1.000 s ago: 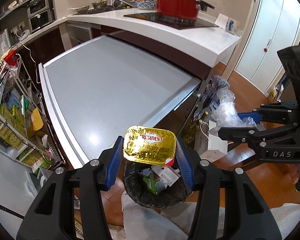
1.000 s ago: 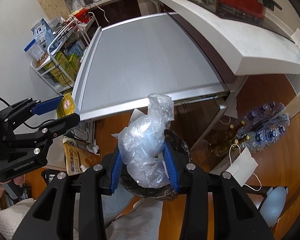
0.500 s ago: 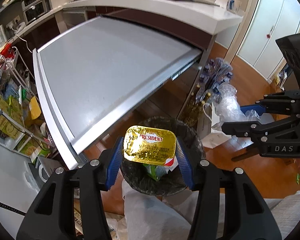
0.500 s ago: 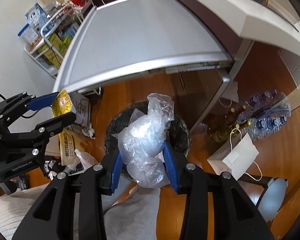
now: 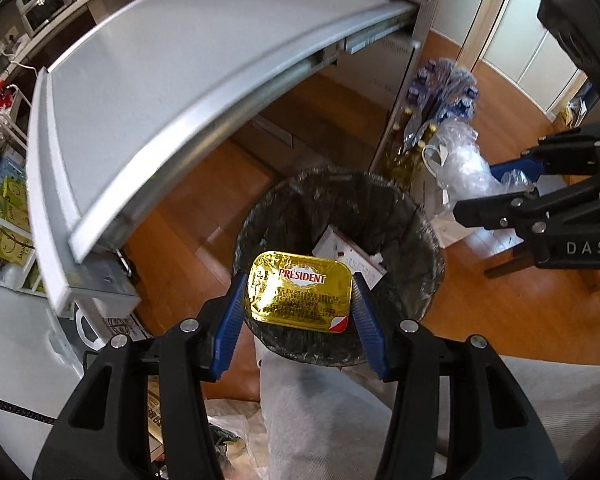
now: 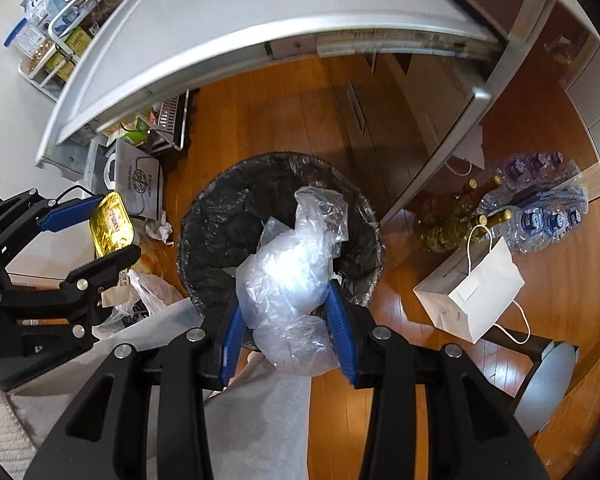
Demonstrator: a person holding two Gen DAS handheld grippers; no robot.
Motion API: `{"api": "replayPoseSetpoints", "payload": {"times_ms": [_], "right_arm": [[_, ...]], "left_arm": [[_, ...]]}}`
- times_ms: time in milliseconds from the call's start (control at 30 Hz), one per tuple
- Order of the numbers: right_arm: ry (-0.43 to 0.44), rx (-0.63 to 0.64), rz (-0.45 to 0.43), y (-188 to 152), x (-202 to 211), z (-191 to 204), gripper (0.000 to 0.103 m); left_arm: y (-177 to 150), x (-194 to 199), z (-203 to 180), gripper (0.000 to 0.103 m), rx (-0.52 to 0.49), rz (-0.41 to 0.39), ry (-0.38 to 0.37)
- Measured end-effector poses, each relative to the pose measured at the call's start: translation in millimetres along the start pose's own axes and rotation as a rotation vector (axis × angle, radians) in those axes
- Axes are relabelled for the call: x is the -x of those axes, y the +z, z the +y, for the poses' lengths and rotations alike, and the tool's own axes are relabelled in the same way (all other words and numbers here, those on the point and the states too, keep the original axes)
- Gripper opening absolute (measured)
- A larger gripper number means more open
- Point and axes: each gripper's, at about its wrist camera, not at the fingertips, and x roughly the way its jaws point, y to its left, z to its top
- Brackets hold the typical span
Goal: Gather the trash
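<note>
Grey worktop [image 5: 172, 64] overhead, jutting out above a wooden floor [image 6: 284, 120]. Below it, standing on the floor, a round bin [image 5: 428, 240] lined with a black bag, some paper scraps lying inside. Just right of the bin, a white paper bag [image 6: 484, 300] with a cord handle, beside glass bottles [image 6: 452, 228] and a shrink-wrapped pack of water bottles [image 6: 548, 204]. To the left, a wire rack [image 6: 56, 40] stocked with boxes and packets.

Left tongs [image 5: 298, 300] clenched on a gold foil butter pack [image 5: 298, 294] marked PRÉSIDENT, blue pads pressing both short ends, pack held flat and face-up directly over the near part of the bin opening, clear of the liner. Seen from the right wrist camera, the same left tongs [image 6: 104, 236] gripping the butter pack [image 6: 112, 224] out to the left, apparently just off the bin's rim from that angle.

Right tongs [image 6: 286, 312] clenched on a crumpled clear plastic bag [image 6: 288, 280], bulging up and out between the blue pads, hanging above the near edge of the bin [image 6: 204, 208]. From the left wrist camera, right tongs [image 5: 500, 184] and plastic bag [image 5: 460, 160] visible off to the right of the bin.
</note>
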Motion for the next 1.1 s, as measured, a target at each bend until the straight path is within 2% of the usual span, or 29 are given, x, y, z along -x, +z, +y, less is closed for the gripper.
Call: {"api": "replayPoseSetpoints", "payload": {"times_ms": [267, 500, 567, 600, 633, 667, 733, 933, 1100], "right_arm": [[-0.005, -0.004, 0.076, 5.8, -35.6, -9.0, 0.039], [0.009, -0.014, 0.101, 10.7, -44.4, -10.9, 0.039], [0.013, -0.016, 0.097, 12.3, -44.4, -12.4, 0.043], [0.01, -0.015, 0.088, 13.3, -42.2, -12.4, 0.05], [0.005, -0.014, 0.083, 14.6, -40.0, -11.8, 0.059], [-0.002, -0.012, 0.074, 15.6, -37.2, -11.7, 0.063], [-0.005, -0.013, 0.059, 17.2, -32.1, -13.2, 0.073], [-0.013, -0.039, 0.037, 18.4, -15.0, -21.6, 0.076], [-0.045, -0.052, -0.048, 16.1, 29.3, -24.2, 0.076]], "left_arm": [[2.0, -24.5, -1.8, 0.052, -0.014, 0.049, 0.0], [8.9, -38.5, -1.1, 0.052, -0.011, 0.08, 0.016], [11.1, -39.5, 0.9, 0.055, -0.004, 0.085, 0.023], [11.7, -39.0, 1.9, 0.059, -0.002, 0.086, 0.025], [12.9, -37.3, 2.9, 0.07, 0.003, 0.081, 0.037], [13.7, -35.2, 3.8, 0.078, 0.005, 0.074, 0.045], [15.9, -32.3, 3.5, 0.085, 0.001, 0.064, 0.056], [18.8, -25.6, 2.3, 0.087, -0.023, 0.064, 0.087], [27.8, 10.9, 6.5, 0.087, 0.007, 0.002, 0.065]]}}
